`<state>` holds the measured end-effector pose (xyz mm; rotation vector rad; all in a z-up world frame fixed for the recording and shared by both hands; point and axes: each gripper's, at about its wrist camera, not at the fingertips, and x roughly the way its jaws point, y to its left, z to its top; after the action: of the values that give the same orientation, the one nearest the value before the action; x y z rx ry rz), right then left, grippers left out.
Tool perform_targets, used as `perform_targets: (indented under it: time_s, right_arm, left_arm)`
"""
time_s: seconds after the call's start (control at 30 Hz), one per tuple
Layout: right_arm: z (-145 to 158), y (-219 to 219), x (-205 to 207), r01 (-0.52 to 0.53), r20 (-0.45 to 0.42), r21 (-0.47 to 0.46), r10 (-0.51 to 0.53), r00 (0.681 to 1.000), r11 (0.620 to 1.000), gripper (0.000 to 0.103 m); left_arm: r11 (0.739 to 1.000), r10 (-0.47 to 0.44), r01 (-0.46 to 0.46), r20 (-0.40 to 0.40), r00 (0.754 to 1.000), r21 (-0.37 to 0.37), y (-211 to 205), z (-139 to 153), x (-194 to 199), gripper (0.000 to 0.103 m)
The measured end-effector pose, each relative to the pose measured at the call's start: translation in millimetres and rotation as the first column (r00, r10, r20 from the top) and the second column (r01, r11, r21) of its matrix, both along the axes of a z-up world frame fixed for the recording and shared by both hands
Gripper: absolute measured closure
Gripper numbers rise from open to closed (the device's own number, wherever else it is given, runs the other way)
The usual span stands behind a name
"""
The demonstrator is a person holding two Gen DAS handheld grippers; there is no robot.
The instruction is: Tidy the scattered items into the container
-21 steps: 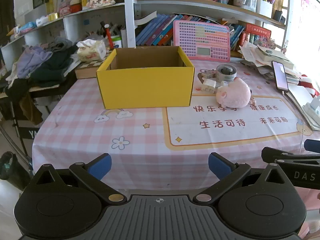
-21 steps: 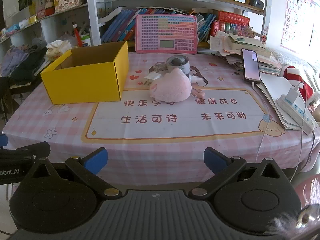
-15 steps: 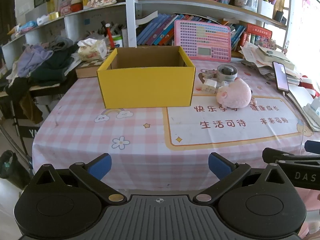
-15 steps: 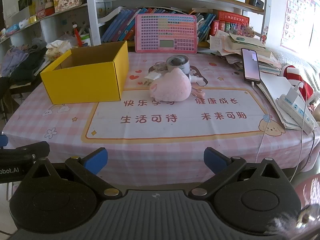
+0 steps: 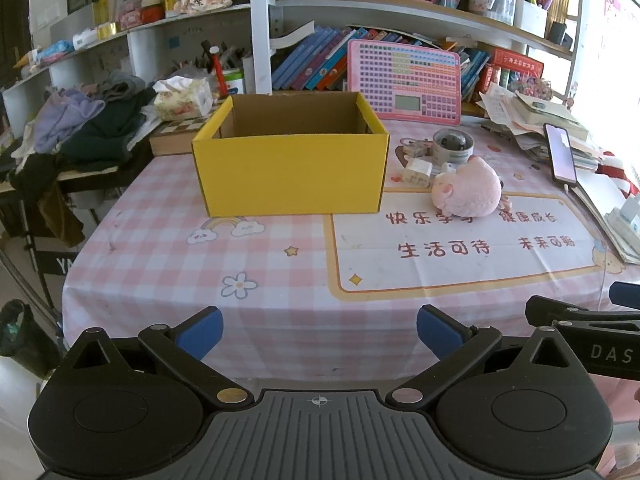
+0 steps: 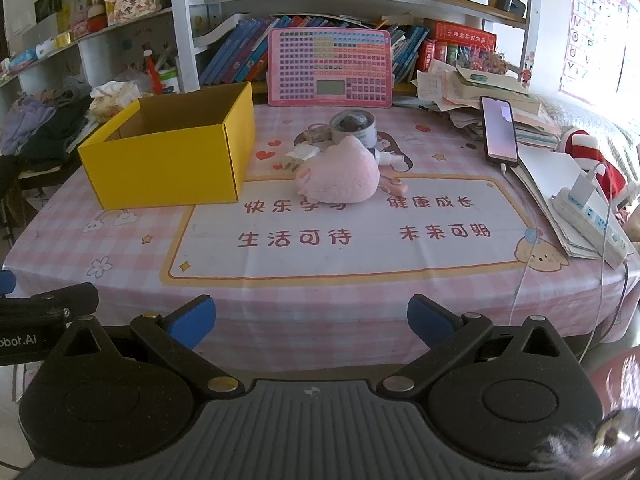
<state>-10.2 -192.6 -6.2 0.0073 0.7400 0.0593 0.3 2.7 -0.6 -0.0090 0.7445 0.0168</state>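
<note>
Both claws, left (image 5: 318,330) and right (image 6: 310,318), are spread, nothing pinched; ahead, the plush (image 6: 338,178) could be squashed sideways, scattering the plug (image 6: 298,157).

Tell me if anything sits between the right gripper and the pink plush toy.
Nothing visible does. The right gripper is open at the table's near edge, and only bare tablecloth lies between it and the plush. The other small items sit behind or beside the plush.

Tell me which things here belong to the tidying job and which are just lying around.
For the job: yellow box, pink plush toy, tape roll, white plug.
Just lying about: phone, pink keyboard toy, power strip, clothes pile.
</note>
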Motion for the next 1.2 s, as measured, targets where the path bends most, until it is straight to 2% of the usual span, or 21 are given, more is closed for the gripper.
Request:
perform_targets:
  time_s: [1.2]
  right_arm:
    - [-0.4,7.1,4.4,-0.016,-0.014,-0.002,0.016,1.000,1.000,0.000]
  left_arm:
    - [1.000,-0.004,0.004,-0.021,1.000,-0.011,4.2,-3.2,5.2,0.000]
